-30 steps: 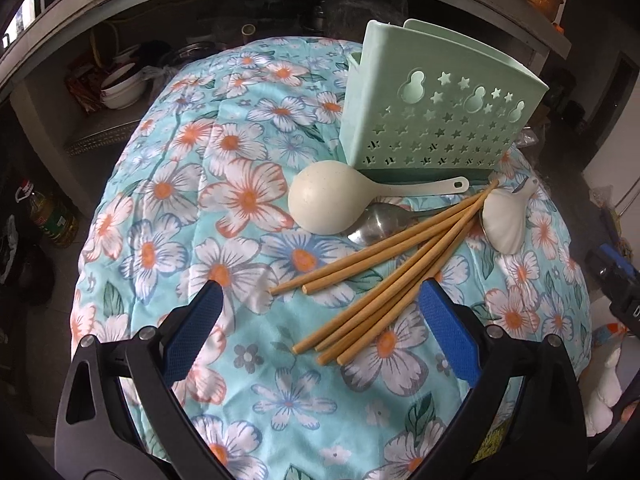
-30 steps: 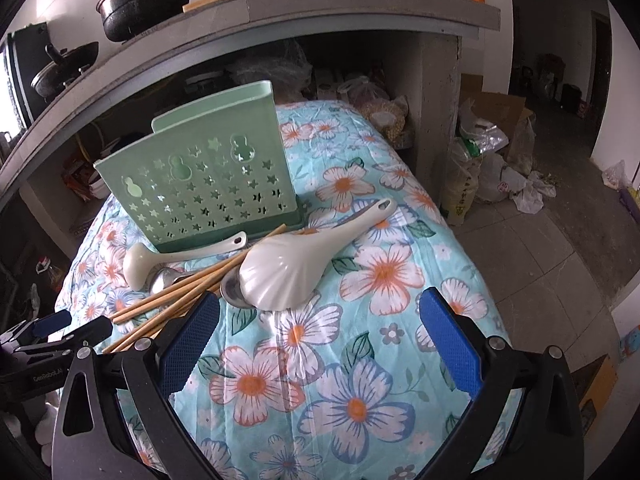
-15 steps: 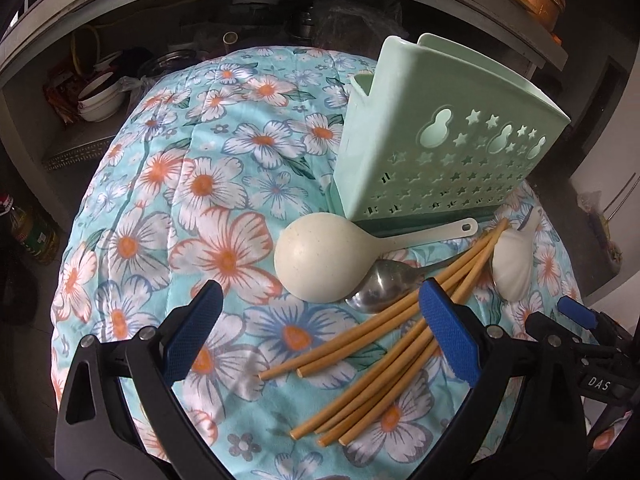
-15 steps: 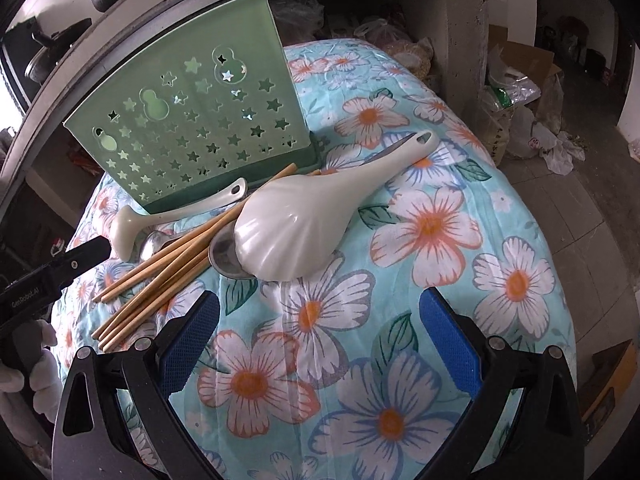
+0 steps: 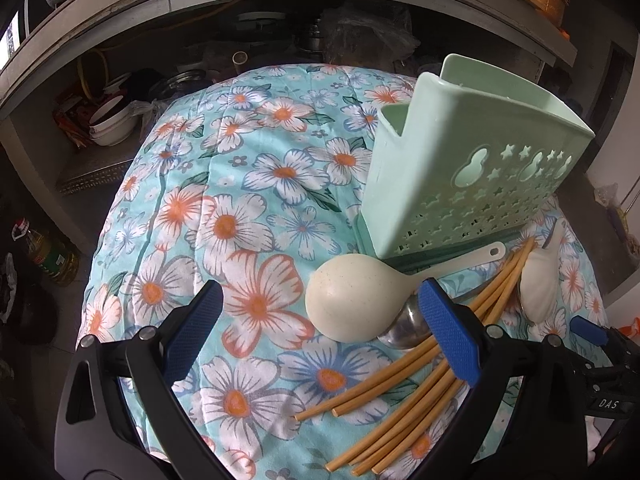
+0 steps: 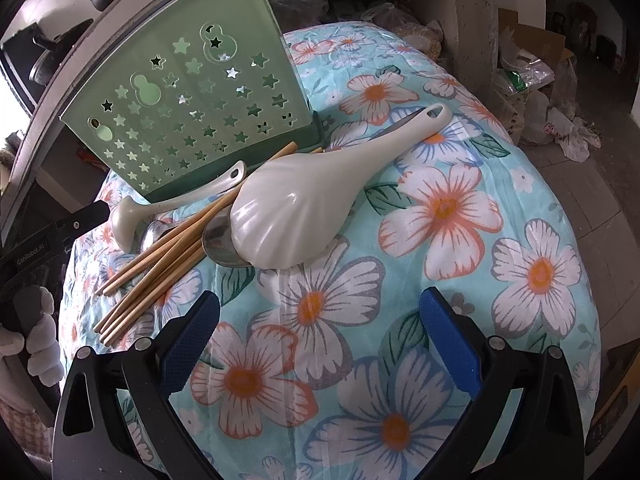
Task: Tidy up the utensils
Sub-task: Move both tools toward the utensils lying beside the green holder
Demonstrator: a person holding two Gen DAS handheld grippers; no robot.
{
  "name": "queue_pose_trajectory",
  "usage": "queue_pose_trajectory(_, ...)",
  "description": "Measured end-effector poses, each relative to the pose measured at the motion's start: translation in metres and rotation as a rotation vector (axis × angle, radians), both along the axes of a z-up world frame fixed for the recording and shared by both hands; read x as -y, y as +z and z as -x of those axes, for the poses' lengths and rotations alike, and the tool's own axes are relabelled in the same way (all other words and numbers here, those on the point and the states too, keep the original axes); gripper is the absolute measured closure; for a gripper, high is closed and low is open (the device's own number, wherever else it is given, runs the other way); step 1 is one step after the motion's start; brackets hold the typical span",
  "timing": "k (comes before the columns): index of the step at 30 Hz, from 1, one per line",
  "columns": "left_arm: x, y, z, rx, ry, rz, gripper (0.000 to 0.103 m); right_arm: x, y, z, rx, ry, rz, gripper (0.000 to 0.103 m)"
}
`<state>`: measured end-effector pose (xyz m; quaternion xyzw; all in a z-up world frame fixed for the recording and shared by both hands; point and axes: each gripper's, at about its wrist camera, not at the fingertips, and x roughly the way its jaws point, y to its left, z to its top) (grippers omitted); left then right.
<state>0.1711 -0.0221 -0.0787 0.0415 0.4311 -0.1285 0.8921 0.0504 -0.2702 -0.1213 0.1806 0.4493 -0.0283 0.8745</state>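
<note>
On the flower-print cloth (image 5: pixel 256 240) covering the worktop, all utensils lie loose in front of the green holder (image 5: pixel 460 176); none is stowed yet.

Left to right, as seen from the left wrist view:

1. Left tool (image 5: pixel 320 332): fingers spread wide, gripping nothing. It hovers low over the cloth, with the round cream ladle (image 5: pixel 352 300) between its fingers.
2. Cream ladle: bowl face down, handle running right along the foot of the holder.
3. Metal spoon (image 5: pixel 404 324): partly hidden under the ladle and the sticks.
4. Chopsticks (image 5: pixel 408 392): a loose fan of bamboo sticks, tips crossing the metal spoon.
5. Shell-shaped white spoon (image 6: pixel 296 208): face down, handle pointing away to the right.
6. Right tool (image 6: pixel 320 332): fingers spread wide, empty, short of the shell-shaped spoon.

Procedure, judged from this layout: the step in hand is the first pickup. Close the left tool on the ladle's narrow neck rather than its domed bowl, which will likely slip. Lift clear of the chopsticks before tilting the handle upright.

Container: the holder stands upright, with star and gourd cut-outs in its front wall. Light passes through the cut-outs and nothing projects above the rim, so it appears empty; its floor is not visible.
</note>
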Motion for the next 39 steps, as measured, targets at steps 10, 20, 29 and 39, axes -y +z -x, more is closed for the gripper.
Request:
queue_pose_trajectory(10,-0.009,0.0,-0.009,-0.007,0.042,0.002,0.025,0.003,-0.002,-0.002,0.003,0.002,-0.002,0.005)
queue_pose_trajectory(20,-0.018,0.003,-0.014,-0.009,0.051,0.034,0.042,0.003,-0.002,-0.002,0.003,-0.001,-0.003,0.005)
queue_pose_trajectory(29,-0.031,0.001,-0.039,-0.04,0.11,0.074,0.058,0.001,-0.002,-0.003,-0.004,-0.008,0.001,0.005)
queue_pose_trajectory(39,-0.034,-0.024,-0.086,-0.165,0.117,0.071,0.058,-0.002,-0.004,-0.007,-0.025,-0.035,0.013,0.005)
